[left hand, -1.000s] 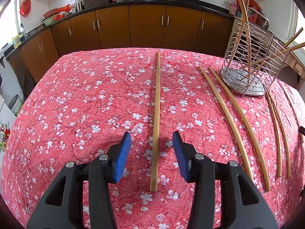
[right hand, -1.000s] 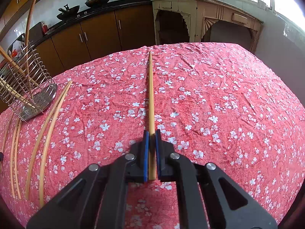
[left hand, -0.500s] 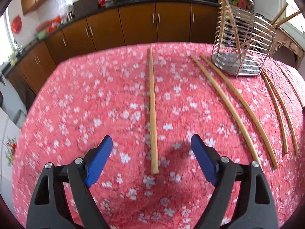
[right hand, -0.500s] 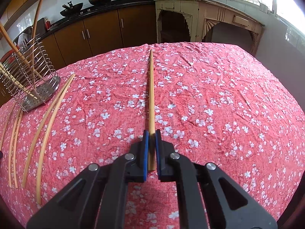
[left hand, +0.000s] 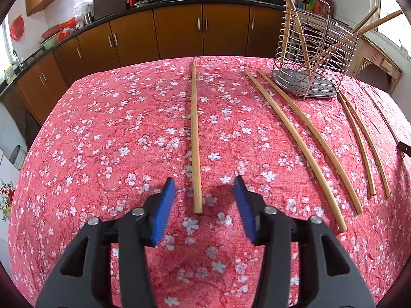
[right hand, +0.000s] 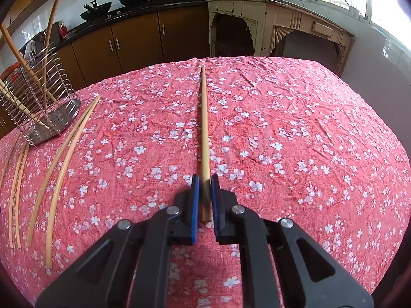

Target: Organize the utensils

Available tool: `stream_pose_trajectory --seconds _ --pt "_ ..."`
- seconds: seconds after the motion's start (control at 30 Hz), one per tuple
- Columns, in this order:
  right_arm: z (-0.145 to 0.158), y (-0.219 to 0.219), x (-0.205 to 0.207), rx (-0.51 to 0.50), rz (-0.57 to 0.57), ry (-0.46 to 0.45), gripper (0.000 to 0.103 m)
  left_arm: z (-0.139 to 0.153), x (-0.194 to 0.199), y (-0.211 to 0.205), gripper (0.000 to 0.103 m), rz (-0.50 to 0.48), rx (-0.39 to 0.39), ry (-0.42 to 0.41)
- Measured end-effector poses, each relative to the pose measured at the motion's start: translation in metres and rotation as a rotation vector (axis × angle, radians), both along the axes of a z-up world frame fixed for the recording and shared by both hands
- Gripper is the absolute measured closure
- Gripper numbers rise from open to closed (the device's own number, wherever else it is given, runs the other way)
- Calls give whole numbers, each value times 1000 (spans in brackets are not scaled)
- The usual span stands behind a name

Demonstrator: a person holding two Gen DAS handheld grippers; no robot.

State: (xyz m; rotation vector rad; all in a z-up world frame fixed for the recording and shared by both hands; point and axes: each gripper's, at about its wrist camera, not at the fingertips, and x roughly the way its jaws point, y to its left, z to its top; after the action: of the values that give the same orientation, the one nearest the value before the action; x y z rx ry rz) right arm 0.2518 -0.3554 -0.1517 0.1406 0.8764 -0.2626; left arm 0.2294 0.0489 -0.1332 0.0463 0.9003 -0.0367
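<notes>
A long bamboo chopstick (left hand: 194, 128) lies on the red flowered tablecloth (left hand: 102, 154), pointing away from me. My left gripper (left hand: 204, 179) straddles its near end. The jaws are closing, and both blue pads stand clear of the stick. In the right wrist view another bamboo chopstick (right hand: 204, 128) runs forward over the cloth, and my right gripper (right hand: 204, 177) is shut on its near end. The wire utensil holder (left hand: 313, 59) stands at the far right with several chopsticks leaning in it. It also shows as the wire holder (right hand: 33, 97) at the left.
Two long curved chopsticks (left hand: 303, 138) and two thinner ones (left hand: 359, 138) lie on the cloth right of my left gripper. The same loose chopsticks (right hand: 61, 164) lie left of my right gripper. Brown kitchen cabinets (left hand: 179, 33) stand behind the table, and a cream cabinet (right hand: 269, 30) at the back right.
My left jaws swung wide, then narrowed again around the chopstick's near end, and the gripper drew back a little. My right gripper stayed shut on its chopstick and barely moved.
</notes>
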Motion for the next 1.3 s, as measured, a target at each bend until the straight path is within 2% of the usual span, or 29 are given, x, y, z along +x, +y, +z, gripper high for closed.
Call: stream_pose_trajectory --seconds 0.1,0.23,0.27,0.43,0.57,0.8,0.97,1.3 --pt "0 2 -3 -7 0 2 93 1 -2 -6 68 -6 6 -3" --pt "0 4 -6 3 3 0 95 5 -9 -17 94 1 19 -6" --pt "0 4 -8 9 3 -2 95 5 -7 -15 95 2 20 -6" --pt "3 -4 -20 31 12 -17 96 9 -9 -6 96 15 -8 -3" --pt "15 -6 -34 14 18 -63 96 27 -16 7 96 26 -32 -69" --pt "60 -6 -57 -41 36 -194 96 73 -35 15 96 33 -49 -229" --pt "83 -9 -61 -24 39 -260 96 97 -41 20 96 50 -74 -317" --pt "112 -13 -66 -1 25 -369 96 119 -44 25 96 69 -101 -398"
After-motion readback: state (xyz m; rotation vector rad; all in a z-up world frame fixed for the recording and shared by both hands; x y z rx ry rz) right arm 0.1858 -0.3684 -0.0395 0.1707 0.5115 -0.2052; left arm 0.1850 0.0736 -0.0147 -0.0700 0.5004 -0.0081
